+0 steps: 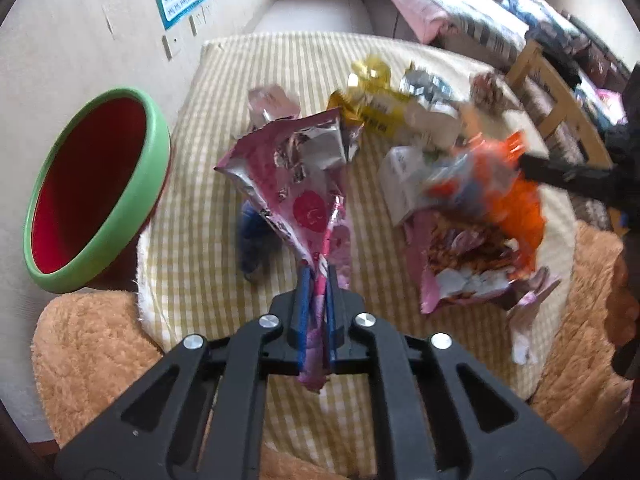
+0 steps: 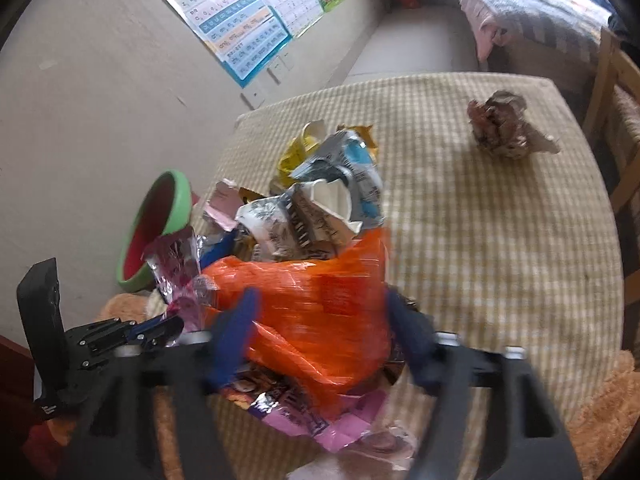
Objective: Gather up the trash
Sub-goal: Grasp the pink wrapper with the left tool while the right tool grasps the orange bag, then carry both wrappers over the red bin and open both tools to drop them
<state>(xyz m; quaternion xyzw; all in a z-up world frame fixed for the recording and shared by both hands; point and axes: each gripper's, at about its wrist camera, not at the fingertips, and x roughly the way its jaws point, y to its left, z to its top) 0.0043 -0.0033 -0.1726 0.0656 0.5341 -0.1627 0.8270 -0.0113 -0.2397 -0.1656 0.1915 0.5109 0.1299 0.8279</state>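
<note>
My left gripper (image 1: 316, 276) is shut on the bottom corner of a crumpled pink and silver snack wrapper (image 1: 296, 176) and holds it above the checked table. It also shows in the right wrist view (image 2: 176, 268). My right gripper (image 2: 320, 308) is open, its blue fingers (image 2: 236, 332) on either side of an orange plastic wrapper (image 2: 320, 300) atop the trash heap; the frame is blurred. In the left wrist view the right gripper (image 1: 524, 160) touches that orange wrapper (image 1: 516, 204). A green-rimmed red bin (image 1: 96, 196) stands left of the table. Yellow wrapper (image 1: 376, 100), silver wrapper (image 1: 424, 84).
A crumpled brown wrapper (image 2: 504, 128) lies apart at the table's far right. The yellow-checked tablecloth (image 2: 500, 240) covers the table. Fuzzy tan cushions (image 1: 88, 356) sit at the near edge. A wooden chair (image 1: 552, 96) stands right. Posters (image 2: 240, 20) hang on the left wall.
</note>
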